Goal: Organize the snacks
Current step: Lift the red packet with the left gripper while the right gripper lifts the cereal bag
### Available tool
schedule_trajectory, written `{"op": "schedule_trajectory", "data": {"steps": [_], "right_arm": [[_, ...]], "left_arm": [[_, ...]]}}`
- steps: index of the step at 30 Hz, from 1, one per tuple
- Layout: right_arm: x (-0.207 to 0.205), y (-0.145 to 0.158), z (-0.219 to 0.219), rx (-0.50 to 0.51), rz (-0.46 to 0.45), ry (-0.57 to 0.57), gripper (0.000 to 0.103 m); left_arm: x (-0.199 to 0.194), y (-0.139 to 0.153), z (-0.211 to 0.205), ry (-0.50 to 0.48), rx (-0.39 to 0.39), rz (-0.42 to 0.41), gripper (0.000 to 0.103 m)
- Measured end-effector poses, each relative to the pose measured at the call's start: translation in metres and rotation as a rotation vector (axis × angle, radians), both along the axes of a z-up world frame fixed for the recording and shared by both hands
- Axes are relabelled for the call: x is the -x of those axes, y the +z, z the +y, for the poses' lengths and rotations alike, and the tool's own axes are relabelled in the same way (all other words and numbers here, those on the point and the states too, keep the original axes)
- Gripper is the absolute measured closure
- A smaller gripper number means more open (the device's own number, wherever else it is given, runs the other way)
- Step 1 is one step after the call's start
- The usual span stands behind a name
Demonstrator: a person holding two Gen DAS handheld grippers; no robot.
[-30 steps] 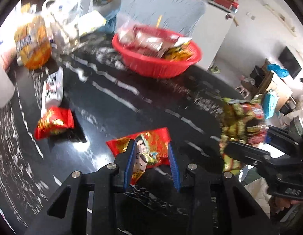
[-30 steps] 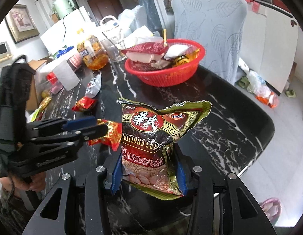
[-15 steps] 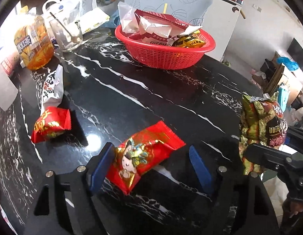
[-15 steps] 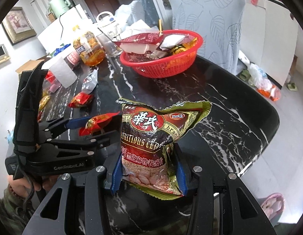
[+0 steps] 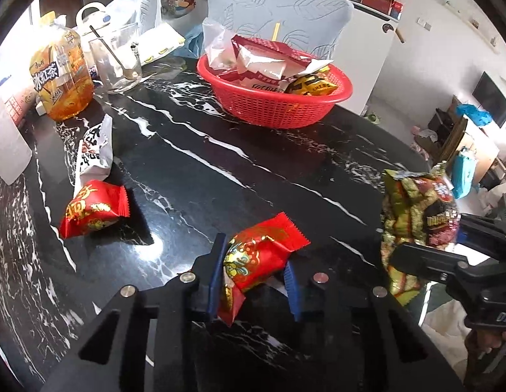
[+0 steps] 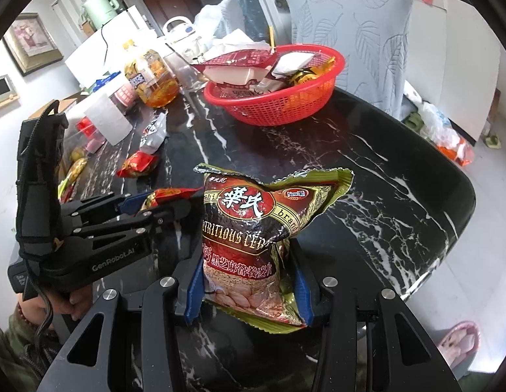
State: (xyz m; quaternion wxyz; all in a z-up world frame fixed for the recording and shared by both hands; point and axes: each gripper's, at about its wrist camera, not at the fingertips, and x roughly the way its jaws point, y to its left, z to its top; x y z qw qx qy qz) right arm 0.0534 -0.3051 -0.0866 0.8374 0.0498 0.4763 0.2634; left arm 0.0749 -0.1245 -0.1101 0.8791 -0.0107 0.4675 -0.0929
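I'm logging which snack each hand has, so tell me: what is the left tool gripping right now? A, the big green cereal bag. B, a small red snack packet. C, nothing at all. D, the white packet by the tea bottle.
B: the left tool has closed its blue pads on the red snack packet, while the green cereal bag sits in the right tool.

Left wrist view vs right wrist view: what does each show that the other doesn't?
Left wrist only: the left gripper seen from behind, pads pressing the red candy packet; a glass with a spoon.
Right wrist only: the right gripper clamped on the cereal bag; a framed picture; the hand holding the left gripper.
Both: the red basket, the iced tea bottle, the black marble table.
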Motion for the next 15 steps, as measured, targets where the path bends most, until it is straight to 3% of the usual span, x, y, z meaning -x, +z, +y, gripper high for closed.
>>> {"op": "schedule_trajectory", "data": {"steps": [15], "right_arm": [[0.014,0.017,0.001,-0.007,-0.044,0.000,0.058]], "left_arm": [[0.031,0.043,-0.011,-0.057,0.047,-0.086,0.072]]}}
